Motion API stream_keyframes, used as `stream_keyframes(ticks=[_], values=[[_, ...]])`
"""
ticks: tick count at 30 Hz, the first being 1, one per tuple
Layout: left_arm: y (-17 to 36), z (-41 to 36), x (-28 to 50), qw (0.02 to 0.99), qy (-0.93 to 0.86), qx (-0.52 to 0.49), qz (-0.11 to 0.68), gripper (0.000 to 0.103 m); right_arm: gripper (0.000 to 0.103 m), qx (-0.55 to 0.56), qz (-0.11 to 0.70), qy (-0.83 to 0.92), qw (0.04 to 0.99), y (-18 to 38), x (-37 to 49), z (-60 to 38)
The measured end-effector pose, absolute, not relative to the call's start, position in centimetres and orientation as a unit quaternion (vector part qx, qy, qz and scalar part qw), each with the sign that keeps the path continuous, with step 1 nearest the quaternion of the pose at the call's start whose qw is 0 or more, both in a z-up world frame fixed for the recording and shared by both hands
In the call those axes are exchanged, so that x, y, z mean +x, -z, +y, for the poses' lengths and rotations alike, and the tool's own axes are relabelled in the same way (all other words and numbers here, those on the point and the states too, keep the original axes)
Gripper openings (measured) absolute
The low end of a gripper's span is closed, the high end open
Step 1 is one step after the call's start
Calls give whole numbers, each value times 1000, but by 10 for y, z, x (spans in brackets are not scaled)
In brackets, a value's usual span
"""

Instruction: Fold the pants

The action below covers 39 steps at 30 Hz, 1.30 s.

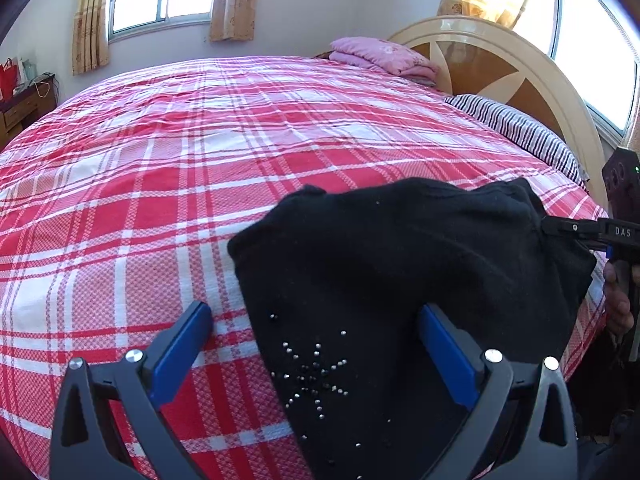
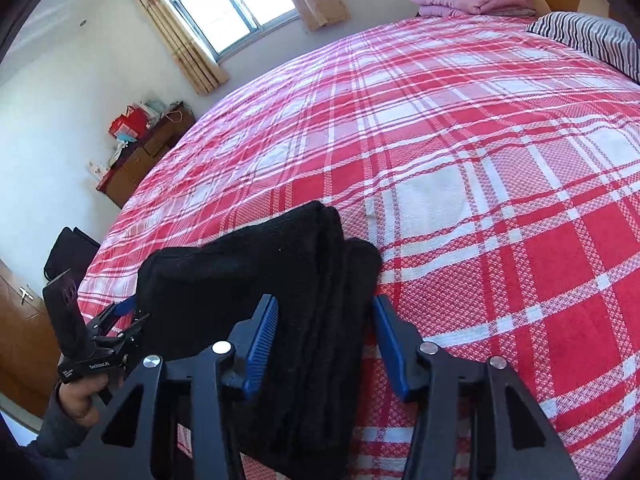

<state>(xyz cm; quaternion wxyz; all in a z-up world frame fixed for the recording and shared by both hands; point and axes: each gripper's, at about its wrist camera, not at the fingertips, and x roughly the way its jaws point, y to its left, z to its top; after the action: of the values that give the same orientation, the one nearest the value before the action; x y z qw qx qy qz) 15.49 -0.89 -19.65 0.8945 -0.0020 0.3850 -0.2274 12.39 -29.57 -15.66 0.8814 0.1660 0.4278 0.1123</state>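
The black pants [image 1: 400, 264] lie folded into a thick bundle on the red plaid bed near its front edge; a star of small studs [image 1: 316, 376] shows on the near part. My left gripper [image 1: 316, 320] is open, its blue pads astride the bundle's left part. My right gripper [image 2: 326, 308] is open, its jaws astride the stacked edge of the pants [image 2: 280, 280]. The right gripper also shows in the left wrist view [image 1: 560, 230] at the bundle's right edge. The left gripper shows in the right wrist view [image 2: 128, 316] at the bundle's left edge.
The red and white plaid bedspread [image 1: 200, 168] covers the wide bed. A folded pink blanket [image 1: 384, 56] and a striped pillow [image 1: 520, 128] lie by the wooden headboard [image 1: 500, 64]. A brown dresser [image 2: 136, 160] with bags stands by the far wall.
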Motion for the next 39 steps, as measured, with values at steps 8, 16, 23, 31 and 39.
stream_keyframes(ticks=[8, 16, 23, 31, 39], values=[[196, -6, 154, 892, 249, -21, 378, 93, 42, 130, 432, -122, 884, 160, 124, -281], [183, 9, 158, 874, 286, -66, 388, 15, 26, 143, 400, -168, 890, 130, 118, -272], [160, 45, 166, 874, 285, -97, 380, 13, 26, 106, 383, -208, 894, 93, 151, -231], [131, 124, 174, 911, 211, -102, 338, 13, 26, 76, 384, -283, 876, 78, 238, -143], [150, 205, 191, 929, 108, -100, 341, 13, 26, 119, 412, -334, 839, 125, 313, -54]])
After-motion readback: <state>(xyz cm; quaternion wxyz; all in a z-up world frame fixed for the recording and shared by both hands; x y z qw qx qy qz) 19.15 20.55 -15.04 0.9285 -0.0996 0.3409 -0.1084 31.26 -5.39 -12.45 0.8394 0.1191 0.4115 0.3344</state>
